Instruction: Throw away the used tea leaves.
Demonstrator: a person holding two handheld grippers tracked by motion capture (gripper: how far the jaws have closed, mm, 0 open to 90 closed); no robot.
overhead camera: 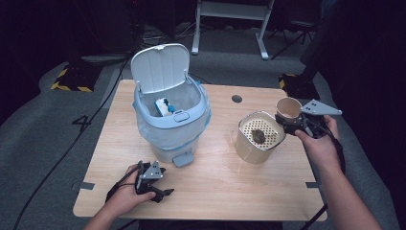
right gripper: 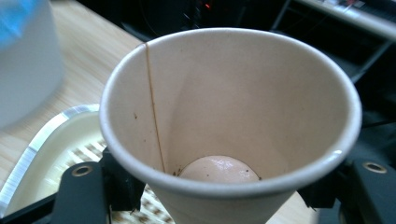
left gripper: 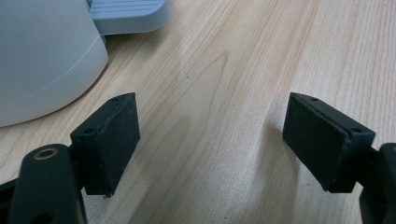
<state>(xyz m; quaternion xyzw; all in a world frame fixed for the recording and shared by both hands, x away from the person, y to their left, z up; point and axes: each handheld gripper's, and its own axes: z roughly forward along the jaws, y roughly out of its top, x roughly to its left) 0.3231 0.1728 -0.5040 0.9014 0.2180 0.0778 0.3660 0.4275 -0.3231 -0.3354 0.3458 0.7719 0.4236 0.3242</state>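
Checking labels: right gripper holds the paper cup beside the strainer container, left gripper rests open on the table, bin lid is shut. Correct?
One thing is off: the bin lid stands open, not shut, tipped up at the back in the high view. The rest holds: the right gripper holds the paper cup beside the strainer container, and the left gripper rests open on the table.

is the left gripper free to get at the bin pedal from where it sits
Probably yes. The left gripper rests on the table with its jaws open and nothing between them, and the pedal at the foot of the bin lies close ahead over bare wood, with nothing between.
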